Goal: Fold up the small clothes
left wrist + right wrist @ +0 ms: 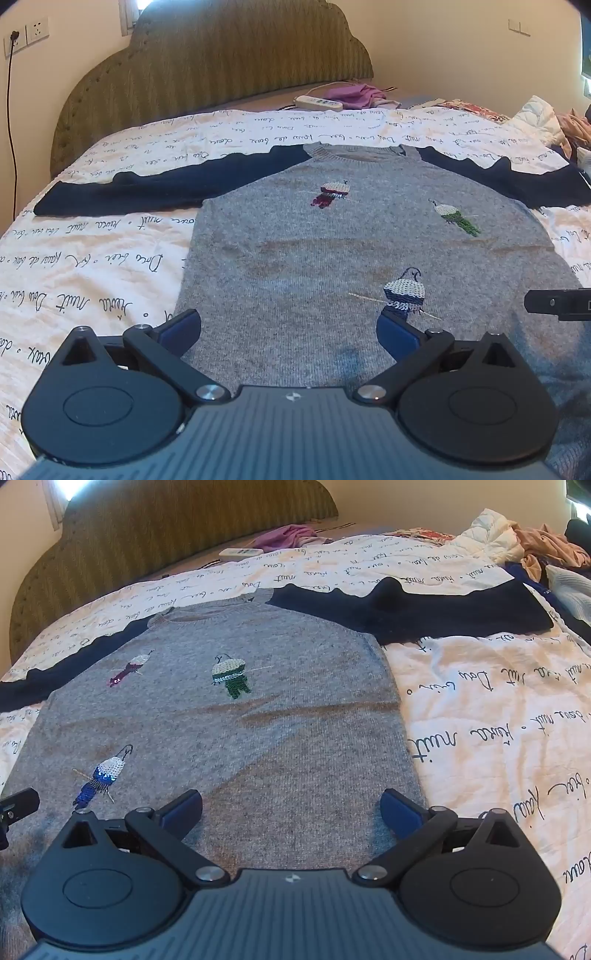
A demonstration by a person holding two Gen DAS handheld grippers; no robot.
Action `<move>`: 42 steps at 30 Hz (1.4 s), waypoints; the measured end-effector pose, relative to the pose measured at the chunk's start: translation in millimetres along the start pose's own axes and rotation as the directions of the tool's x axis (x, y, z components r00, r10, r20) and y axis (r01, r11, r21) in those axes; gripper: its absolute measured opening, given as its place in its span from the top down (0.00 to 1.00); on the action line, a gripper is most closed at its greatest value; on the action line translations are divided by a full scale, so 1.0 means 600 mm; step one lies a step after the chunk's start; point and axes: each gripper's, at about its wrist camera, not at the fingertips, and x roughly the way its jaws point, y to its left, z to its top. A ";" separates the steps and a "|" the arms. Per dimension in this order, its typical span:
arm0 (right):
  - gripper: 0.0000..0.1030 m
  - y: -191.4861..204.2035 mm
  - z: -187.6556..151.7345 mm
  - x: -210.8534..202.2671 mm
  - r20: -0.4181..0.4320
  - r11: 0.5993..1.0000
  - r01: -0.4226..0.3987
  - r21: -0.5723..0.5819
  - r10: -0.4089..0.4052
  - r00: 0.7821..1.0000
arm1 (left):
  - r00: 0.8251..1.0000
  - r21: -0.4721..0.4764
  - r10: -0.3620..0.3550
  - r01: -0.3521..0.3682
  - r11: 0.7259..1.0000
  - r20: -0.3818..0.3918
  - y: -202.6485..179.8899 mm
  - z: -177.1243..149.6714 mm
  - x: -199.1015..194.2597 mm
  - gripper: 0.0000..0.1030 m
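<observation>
Left wrist view, left to right: a wall socket (26,37) with a plugged cord sits in the upper left corner; a padded headboard (214,62) fills the upper centre; a white bedspread (92,258) printed with handwriting covers the bed; the sweater (303,258) lies flat and face up across the middle of the frame, neckline toward the headboard, grey body, dark navy sleeves spread out to either side; three sequinned birds are stitched on its front; a white power strip (318,102) and a purple cloth (356,94) lie beyond it near the headboard; a pile of clothes (554,122) sits at the upper right edge.

The left gripper (288,328), lower centre, stands wide with nothing between its fingers, above the sweater's lower part; contact with the fabric cannot be told; a tip of the other tool shows at the right edge.

Right wrist view: the sweater occupies the left and centre, its right-hand sleeve reaching toward the upper right; bedspread at right; the right gripper (291,808), lower centre, is likewise wide and holding nothing, above the grey fabric near the hem.
</observation>
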 end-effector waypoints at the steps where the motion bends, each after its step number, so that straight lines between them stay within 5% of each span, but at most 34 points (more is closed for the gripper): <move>1: 0.00 0.001 -0.001 -0.002 0.018 1.000 0.006 -0.011 -0.006 1.000 | 1.000 -0.002 0.000 0.000 1.000 -0.001 0.001 0.000 -0.002 0.00; 21: 0.00 0.000 -0.002 0.000 0.002 1.000 -0.007 0.006 0.007 1.000 | 1.000 0.000 0.004 -0.004 1.000 -0.028 -0.002 -0.002 0.010 0.00; 28: 0.00 0.002 -0.006 0.008 -0.029 1.000 0.009 -0.007 -0.009 1.000 | 0.990 -0.007 0.029 -0.031 1.000 -0.137 0.003 -0.028 0.054 0.00; 32: 0.00 0.009 -0.016 0.018 -0.040 0.998 0.043 -0.055 -0.046 0.998 | 0.992 -0.033 0.019 -0.024 0.999 -0.127 0.012 -0.038 0.056 0.00; 42: 0.00 0.022 -0.036 0.023 0.030 0.991 0.081 -0.104 -0.078 0.996 | 0.986 -0.043 0.005 -0.013 0.999 -0.168 0.016 -0.031 0.065 0.00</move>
